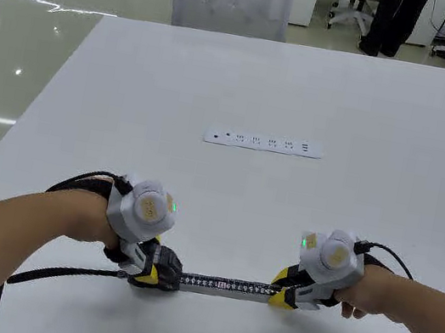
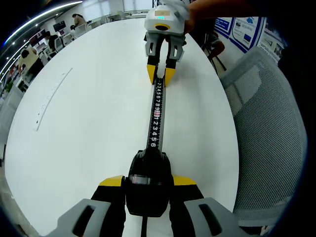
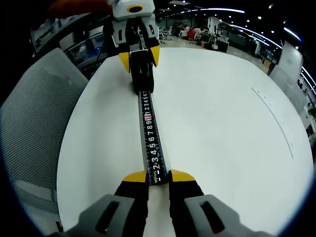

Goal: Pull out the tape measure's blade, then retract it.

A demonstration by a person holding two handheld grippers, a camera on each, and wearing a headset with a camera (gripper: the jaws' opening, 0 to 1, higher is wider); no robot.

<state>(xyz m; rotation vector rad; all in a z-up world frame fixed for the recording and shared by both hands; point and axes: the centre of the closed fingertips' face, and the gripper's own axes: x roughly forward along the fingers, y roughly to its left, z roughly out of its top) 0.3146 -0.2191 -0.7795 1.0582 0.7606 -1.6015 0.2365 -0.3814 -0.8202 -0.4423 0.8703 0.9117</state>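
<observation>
The black tape measure case (image 1: 165, 269) (image 2: 148, 180) (image 3: 142, 75) rests near the table's front edge, and my left gripper (image 1: 148, 274) (image 2: 148, 180) is shut on it. Its dark blade (image 1: 226, 285) (image 2: 156, 109) (image 3: 150, 136) with white numbers runs out flat over the tabletop to the right. My right gripper (image 1: 278, 295) (image 3: 158, 176) is shut on the blade's end. The two grippers face each other along the blade, the right gripper (image 2: 161, 74) far up the left gripper view and the left gripper (image 3: 139, 57) far up the right gripper view.
A white ruler-like strip (image 1: 264, 143) (image 2: 49, 98) (image 3: 276, 121) lies mid-table on the white table (image 1: 237, 83). A grey mesh chair (image 1: 229, 4) stands at the far edge, another mesh chair (image 2: 274, 128) (image 3: 34, 113) beside me. Black cables (image 1: 57, 273) trail from both grippers.
</observation>
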